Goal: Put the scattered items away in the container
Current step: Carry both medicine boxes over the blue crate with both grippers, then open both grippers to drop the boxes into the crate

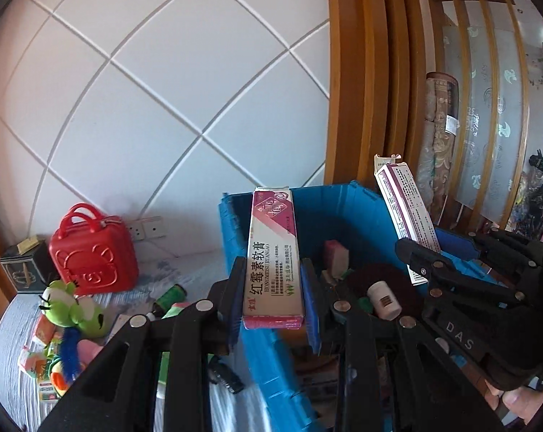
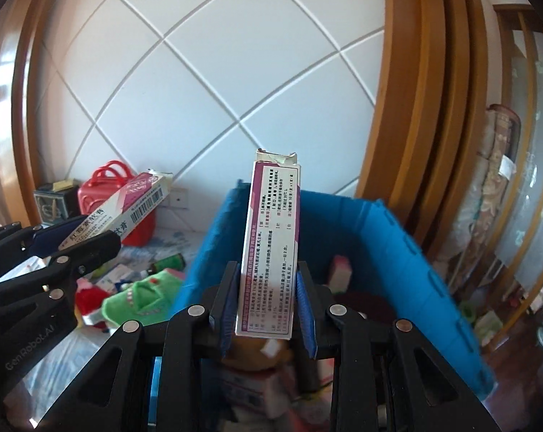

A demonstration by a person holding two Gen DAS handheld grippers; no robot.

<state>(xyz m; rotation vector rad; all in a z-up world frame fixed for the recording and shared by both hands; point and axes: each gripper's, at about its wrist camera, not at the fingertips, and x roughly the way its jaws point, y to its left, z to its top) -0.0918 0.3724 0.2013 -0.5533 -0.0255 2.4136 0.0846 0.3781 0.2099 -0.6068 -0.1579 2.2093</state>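
My left fingers clamp a pink box, my right fingers a purple box (both frame-centre, above the blue bin).

Both cartons, the pink box and the purple box, look like smooth printed cardboard. The blue bin is matt plastic; the red case glossy plastic; the door frame varnished wood.

Left wrist view: looks forward along its fingers, close above the near-left rim of the blue bin, facing the tiled wall. Right wrist view: same heading, close over the bin's near side. Shared: bin, wall, red handbag; each sees the other gripper.
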